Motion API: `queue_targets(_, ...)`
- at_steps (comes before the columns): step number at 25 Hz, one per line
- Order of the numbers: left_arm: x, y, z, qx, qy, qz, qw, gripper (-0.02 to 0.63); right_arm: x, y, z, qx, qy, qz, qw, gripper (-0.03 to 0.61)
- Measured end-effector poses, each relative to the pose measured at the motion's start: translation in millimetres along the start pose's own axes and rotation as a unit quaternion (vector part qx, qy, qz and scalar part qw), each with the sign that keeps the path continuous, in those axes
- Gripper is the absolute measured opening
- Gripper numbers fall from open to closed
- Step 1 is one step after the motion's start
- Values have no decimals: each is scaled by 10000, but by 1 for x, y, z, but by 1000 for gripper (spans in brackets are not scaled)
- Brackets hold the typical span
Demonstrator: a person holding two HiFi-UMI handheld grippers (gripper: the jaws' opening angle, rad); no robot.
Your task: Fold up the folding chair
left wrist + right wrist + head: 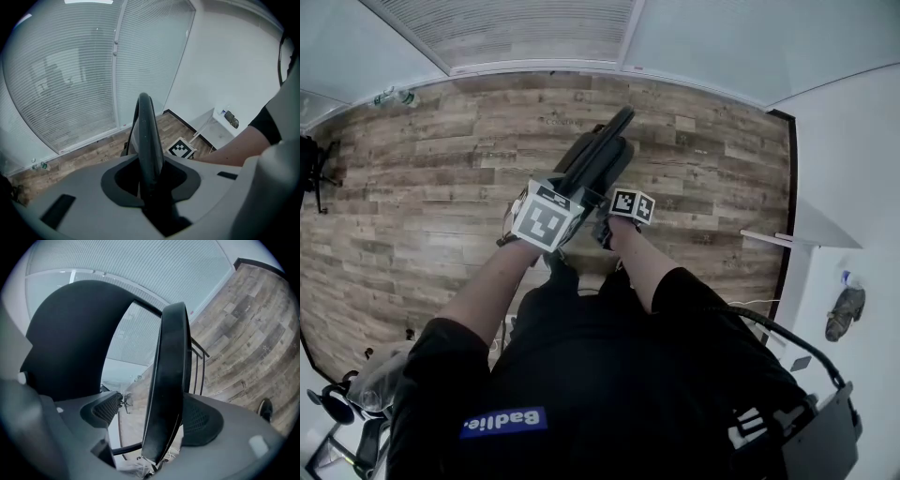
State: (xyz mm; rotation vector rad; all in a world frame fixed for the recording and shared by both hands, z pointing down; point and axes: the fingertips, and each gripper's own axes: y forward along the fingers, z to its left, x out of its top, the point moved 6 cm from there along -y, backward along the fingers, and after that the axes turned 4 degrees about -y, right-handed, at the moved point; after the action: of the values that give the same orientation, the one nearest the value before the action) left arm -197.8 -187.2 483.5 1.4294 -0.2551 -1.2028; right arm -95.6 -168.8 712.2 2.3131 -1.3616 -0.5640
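Left gripper (151,177) clamps the folding chair (145,126) by its edge.

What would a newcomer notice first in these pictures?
The black folding chair stands out at the middle of the head view, over the wooden floor. The left gripper is closed on its thin edge. A broad black panel of it stands between the fingers of the right gripper, with a gap at one side.

1. Blue patch (502,422) on the person's black shirt: white lettering, badge-like.
2. White print (748,429) on black gear at the lower right: too broken to read.
3. Left marker cube (546,216) and right marker cube (632,204): black-and-white square patterns, no letters.
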Motion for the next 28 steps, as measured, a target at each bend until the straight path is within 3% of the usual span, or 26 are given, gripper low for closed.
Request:
queue_targets(4, 10, 1, -6, 9, 135, -177, 9998, 81, 9, 16, 21, 3, -142, 35, 9999, 399)
queue_targets(22, 19, -4, 10, 166, 100, -59, 9998, 81, 27, 50, 60, -357, -396, 135, 9985, 379)
queue_targets(28, 21, -2, 15, 75, 14, -5, 10000, 81, 27, 50, 57, -538, -791, 607, 9936, 379)
